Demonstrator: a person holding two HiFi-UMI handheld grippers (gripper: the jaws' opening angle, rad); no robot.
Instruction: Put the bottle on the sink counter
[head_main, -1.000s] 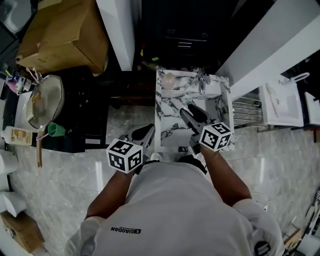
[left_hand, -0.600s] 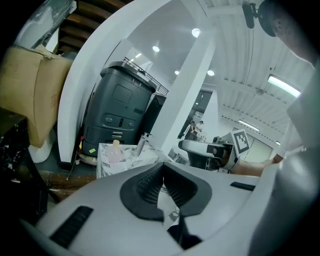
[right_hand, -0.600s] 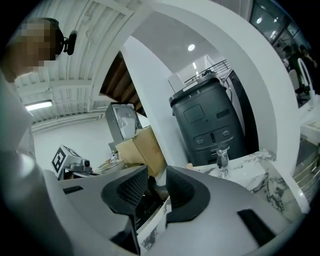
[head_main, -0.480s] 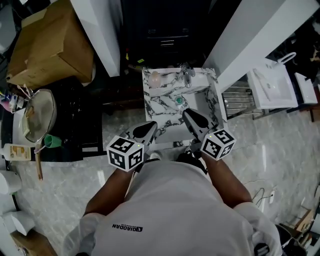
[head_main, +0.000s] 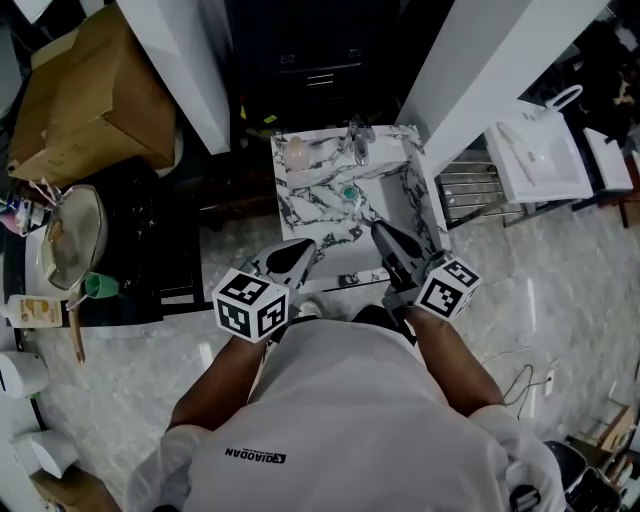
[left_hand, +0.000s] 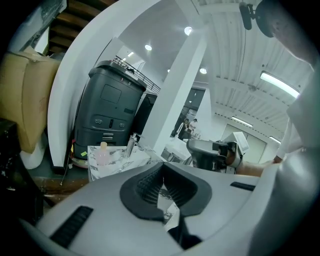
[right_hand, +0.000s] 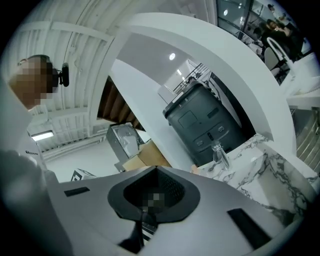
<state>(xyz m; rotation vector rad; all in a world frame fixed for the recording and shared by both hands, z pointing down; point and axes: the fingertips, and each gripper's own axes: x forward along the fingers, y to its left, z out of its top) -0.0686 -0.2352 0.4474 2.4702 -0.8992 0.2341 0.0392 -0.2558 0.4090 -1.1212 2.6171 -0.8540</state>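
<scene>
1. The bottle (head_main: 297, 152) is small and pale pink, see-through in look, with a lighter cream cap; it stands upright on the white, dark-veined marble sink surface (head_main: 320, 215), just left of the faucet (head_main: 357, 140); neither claw touches it.
2. The left claw (head_main: 300, 250) has its jaws together with nothing between them; it hangs over the front of the surface, well nearer the person than the faucet and to its left; the right claw (head_main: 385, 235) also has its jaws together and empty, nearer the person than the faucet and a little to its right.
3. "QIAODAN" is printed on the person's white shirt (head_main: 350, 420) and reads upside down in the head view; any print on the bottle is too small to tell.
4. Only the head view shows a small teal thing (head_main: 349, 192) in the basin, just in front of the faucet; it alone also shows a cardboard box (head_main: 90, 100) far to the faucet's left.
5. The left gripper view shows the bottle side-on, cap above the pink body, and a dark grey machine (left_hand: 107, 112) with buttons right behind the faucet; the right gripper view shows the faucet and that machine, but of the bottle only a peach sliver at the claw's edge, left of the faucet, which I cannot tell for sure; it also catches a marker cube (right_hand: 80, 175) far to the faucet's left.
</scene>
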